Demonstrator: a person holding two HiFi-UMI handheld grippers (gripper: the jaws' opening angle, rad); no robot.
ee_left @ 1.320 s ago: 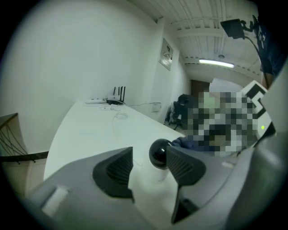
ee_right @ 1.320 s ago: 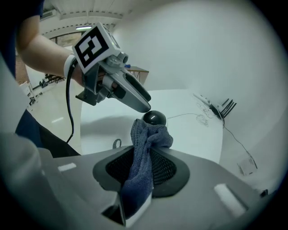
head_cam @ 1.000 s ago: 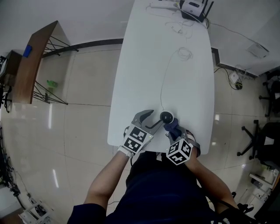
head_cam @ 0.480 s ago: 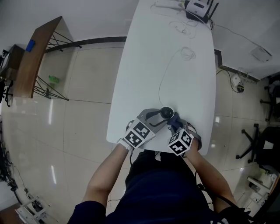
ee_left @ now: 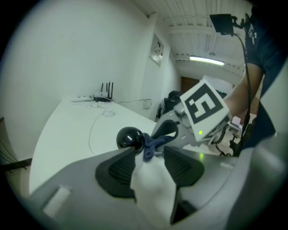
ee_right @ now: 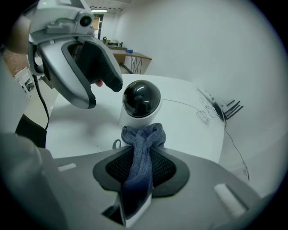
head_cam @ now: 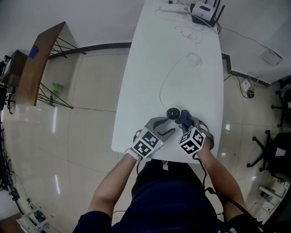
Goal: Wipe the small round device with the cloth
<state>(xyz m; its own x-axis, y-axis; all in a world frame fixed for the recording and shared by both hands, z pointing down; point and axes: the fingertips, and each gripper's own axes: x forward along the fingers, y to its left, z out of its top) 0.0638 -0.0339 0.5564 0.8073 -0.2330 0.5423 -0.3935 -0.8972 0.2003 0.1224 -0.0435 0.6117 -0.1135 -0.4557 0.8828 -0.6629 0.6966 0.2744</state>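
Observation:
The small round device (ee_right: 140, 101), a black dome on a white base, stands near the front edge of the white table (head_cam: 150, 68). It also shows in the head view (head_cam: 173, 113) and the left gripper view (ee_left: 129, 137). My right gripper (ee_right: 135, 155) is shut on a bunched blue cloth (ee_right: 141, 137), and the cloth's end touches the device's base. From above, the right gripper (head_cam: 184, 123) is just right of the device. My left gripper (head_cam: 166, 126) sits close on the device's left, jaws opening, with one fingertip beside the dome. Nothing is pressed between the left gripper's (ee_left: 148, 155) pads.
A thin cable (head_cam: 164, 86) runs from the device up the table to a router (head_cam: 203, 9) and loose wires at the far end. A wooden side table (head_cam: 38, 59) stands to the left on the tiled floor. Office chairs (head_cam: 277, 141) are at the right.
The left gripper has come in closer on the device's left. The right gripper has moved the cloth from below the device to its right side, against it.

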